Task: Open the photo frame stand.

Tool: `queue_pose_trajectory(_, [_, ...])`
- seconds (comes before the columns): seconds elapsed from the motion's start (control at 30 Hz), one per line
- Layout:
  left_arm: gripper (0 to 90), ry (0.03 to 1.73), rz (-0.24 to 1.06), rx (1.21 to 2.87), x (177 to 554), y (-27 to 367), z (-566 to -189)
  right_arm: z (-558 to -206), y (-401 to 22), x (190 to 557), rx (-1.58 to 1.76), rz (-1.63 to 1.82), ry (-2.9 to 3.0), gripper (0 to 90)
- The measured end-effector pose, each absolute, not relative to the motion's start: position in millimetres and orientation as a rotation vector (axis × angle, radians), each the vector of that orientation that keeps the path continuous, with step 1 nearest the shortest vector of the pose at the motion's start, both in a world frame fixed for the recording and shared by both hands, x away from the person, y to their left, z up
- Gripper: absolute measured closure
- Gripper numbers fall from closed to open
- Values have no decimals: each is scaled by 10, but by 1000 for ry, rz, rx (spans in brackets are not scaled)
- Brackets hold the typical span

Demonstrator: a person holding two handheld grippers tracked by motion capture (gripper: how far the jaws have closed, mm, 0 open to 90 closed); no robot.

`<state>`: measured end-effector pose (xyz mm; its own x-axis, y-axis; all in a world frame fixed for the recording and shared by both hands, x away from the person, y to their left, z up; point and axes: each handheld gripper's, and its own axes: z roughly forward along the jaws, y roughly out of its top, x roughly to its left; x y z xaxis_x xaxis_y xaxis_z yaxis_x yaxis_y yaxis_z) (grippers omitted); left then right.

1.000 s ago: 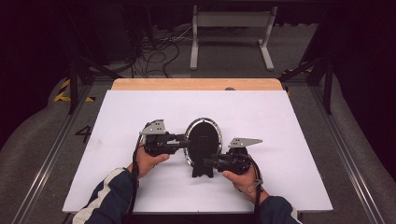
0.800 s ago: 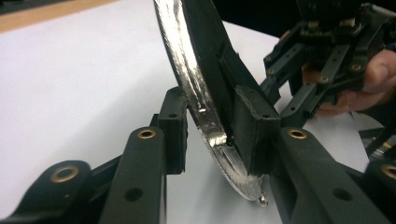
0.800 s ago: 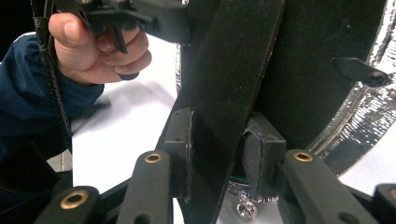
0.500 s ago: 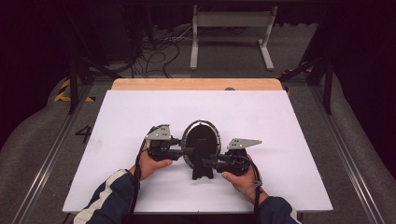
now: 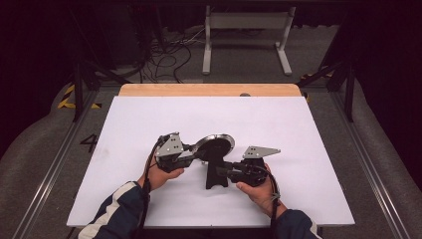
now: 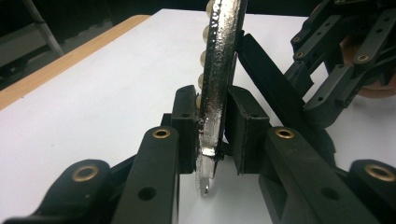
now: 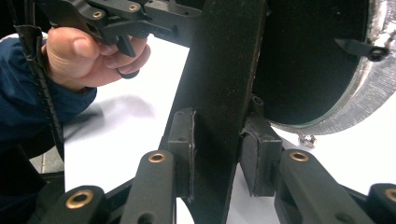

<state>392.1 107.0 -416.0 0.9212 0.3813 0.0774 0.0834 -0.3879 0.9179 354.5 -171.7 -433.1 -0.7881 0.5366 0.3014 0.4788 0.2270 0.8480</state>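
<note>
Gripping the silver rim of a round framed mirror (image 5: 215, 145), the left gripper (image 5: 191, 155) has just been closing, its pads now clamped on the rim's edge. The right gripper (image 5: 225, 172) is clamped on the mirror's black stand (image 5: 215, 172). The mirror sits tilted on the white desk (image 5: 298, 129), at six o'clock from the desk's centre.

The white table (image 5: 308, 129) is lit brightly and evenly from above, while the floor and background around it are left nearly black. Only short, soft shadows are cast beneath the hands. In the left gripper view, glare is caught along the silvery rim of the round frame (image 6: 219, 70), and the nearest jaw parts are slightly blurred. In the right gripper view, a soft grey shadow is thrown on the white surface below the other hand (image 7: 88, 56).
</note>
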Motion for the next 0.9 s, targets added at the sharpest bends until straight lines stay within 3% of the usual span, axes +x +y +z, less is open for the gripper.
queue_pose_trajectory(0.23, [716, 331, 312, 1974, 3929, 1048, -4230, -4340, -1708, 3532, 984, 1618, 2423, 690])
queue_pose_trajectory(0.47, [610, 341, 209, 2029, 3998, 987, -4412, -4322, -1744, 3515, 990, 1647, 2414, 713])
queue_pose_trajectory(0.77, [667, 370, 215, 2091, 4033, 947, -4547, -4331, -1741, 3504, 990, 1645, 2419, 723])
queue_pose_trajectory(0.9, [711, 340, 287, 2142, 4010, 885, -4581, -4345, -1739, 3510, 988, 1638, 2432, 720])
